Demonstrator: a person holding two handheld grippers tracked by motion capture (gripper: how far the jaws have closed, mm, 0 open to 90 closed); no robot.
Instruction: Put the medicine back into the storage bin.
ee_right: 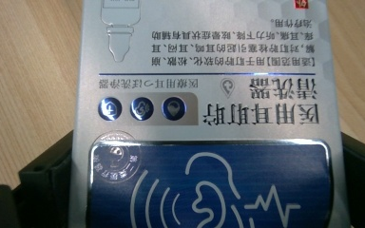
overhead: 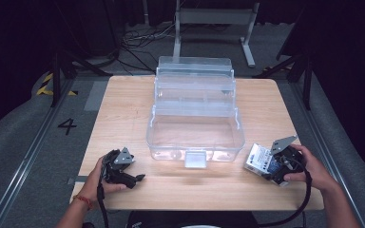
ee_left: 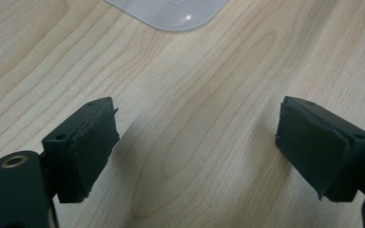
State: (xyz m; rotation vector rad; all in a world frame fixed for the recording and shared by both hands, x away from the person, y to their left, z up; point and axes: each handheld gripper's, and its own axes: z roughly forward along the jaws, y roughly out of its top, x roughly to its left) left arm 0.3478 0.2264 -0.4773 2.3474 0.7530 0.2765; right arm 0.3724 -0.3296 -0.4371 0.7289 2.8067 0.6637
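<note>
Light wood table [overhead: 123,104], dark room, grey floor, clear bin [overhead: 195,137] centre. Silver-blue box [overhead: 258,158] (ear logo), lower right, clamped by right gripper [overhead: 271,167]. Left gripper [overhead: 140,177] jaws apart, nothing between.

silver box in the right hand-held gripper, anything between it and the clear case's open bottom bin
Nothing visible. The silver box, gripped by the right hand-held gripper, sits just right of the clear case; bare table lies between, and the bin's top is open.
</note>
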